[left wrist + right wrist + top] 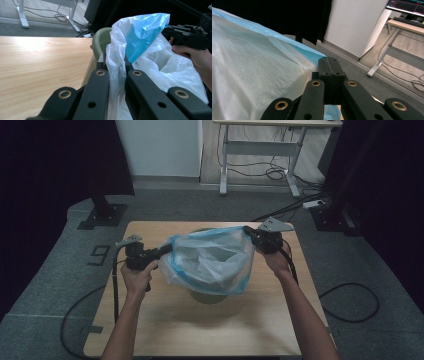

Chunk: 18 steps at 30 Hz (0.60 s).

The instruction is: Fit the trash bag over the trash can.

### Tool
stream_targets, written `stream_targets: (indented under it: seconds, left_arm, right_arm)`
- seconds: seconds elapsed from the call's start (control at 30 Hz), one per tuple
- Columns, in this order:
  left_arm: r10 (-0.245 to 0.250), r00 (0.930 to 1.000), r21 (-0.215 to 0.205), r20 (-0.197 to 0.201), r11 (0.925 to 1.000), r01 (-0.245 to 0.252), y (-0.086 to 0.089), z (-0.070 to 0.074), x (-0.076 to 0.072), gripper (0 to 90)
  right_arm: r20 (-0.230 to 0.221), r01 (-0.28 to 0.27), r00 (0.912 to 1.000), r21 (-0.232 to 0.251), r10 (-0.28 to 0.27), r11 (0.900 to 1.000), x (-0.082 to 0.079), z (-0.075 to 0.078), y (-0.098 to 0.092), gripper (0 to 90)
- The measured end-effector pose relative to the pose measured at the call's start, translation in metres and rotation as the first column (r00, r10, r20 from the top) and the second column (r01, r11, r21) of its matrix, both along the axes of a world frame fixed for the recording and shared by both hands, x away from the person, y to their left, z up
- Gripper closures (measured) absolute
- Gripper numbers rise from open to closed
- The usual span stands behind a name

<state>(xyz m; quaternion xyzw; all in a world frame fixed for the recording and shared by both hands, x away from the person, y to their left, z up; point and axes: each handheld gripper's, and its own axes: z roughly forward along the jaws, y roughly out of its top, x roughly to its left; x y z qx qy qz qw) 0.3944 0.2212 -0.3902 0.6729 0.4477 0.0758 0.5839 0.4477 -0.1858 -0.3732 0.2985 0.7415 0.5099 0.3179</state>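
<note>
The bag (212, 260), white with a blue rim, hangs stretched open over the green bin (207, 295) that stands at the middle of the tabletop (165, 320). The left gripper (162, 251) pinches the rim on the bin's left; in the left gripper view its jaws press on a fold of the plastic (117, 75). The right gripper (248, 232) holds the rim on the bin's far right, jaws pressed together on the blue edge (312, 56).

The step in hand looks like fitting the bag over the bin as a liner. To do it well, both grippers should keep the mouth taut and wider than the bin's rim (100, 37), then come down together so each side of the blue edge passes outside that rim. Lowering one side first would probably let the other slip inside the bin. The grips should stay firm but the pull gentle: thin plastic will likely tear or slide out of the jaws if stretched hard. The loose white body should drop into the bin, not bunch on its rim.
</note>
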Motion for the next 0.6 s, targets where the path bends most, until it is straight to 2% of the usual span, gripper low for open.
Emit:
stream_targets:
  seconds: [0.13,0.3,0.47,0.57,0.6]
  left_arm:
    - [0.020,0.9996,0.011,-0.021,0.9997,-0.020,-0.001,-0.002,0.011,89.3]
    - [0.032,0.9985,0.031,-0.044,0.9990,-0.031,-0.002,-0.009,0.019,89.3]
    - [0.038,0.9965,0.042,-0.074,0.9985,-0.035,-0.004,-0.019,0.026,89.3]
    - [0.037,0.9949,0.051,-0.094,0.9982,-0.033,-0.005,-0.024,0.030,89.2]
    - [0.036,0.9940,0.056,-0.104,0.9980,-0.030,-0.006,-0.026,0.032,89.2]
  right_arm:
    - [-0.014,0.032,0.9994,0.012,-0.032,0.999,0.015,-0.008,0.006,88.8]
    - [-0.043,0.037,0.9984,0.017,-0.036,0.999,0.025,-0.018,0.010,88.8]
    - [-0.096,0.040,0.9946,0.003,-0.039,0.999,0.033,-0.036,0.013,88.7]
    - [-0.121,0.037,0.9920,0.002,-0.036,0.999,0.035,-0.041,0.014,88.8]
    - [-0.148,0.035,0.9883,-0.009,-0.036,0.999,0.038,-0.048,0.016,88.8]
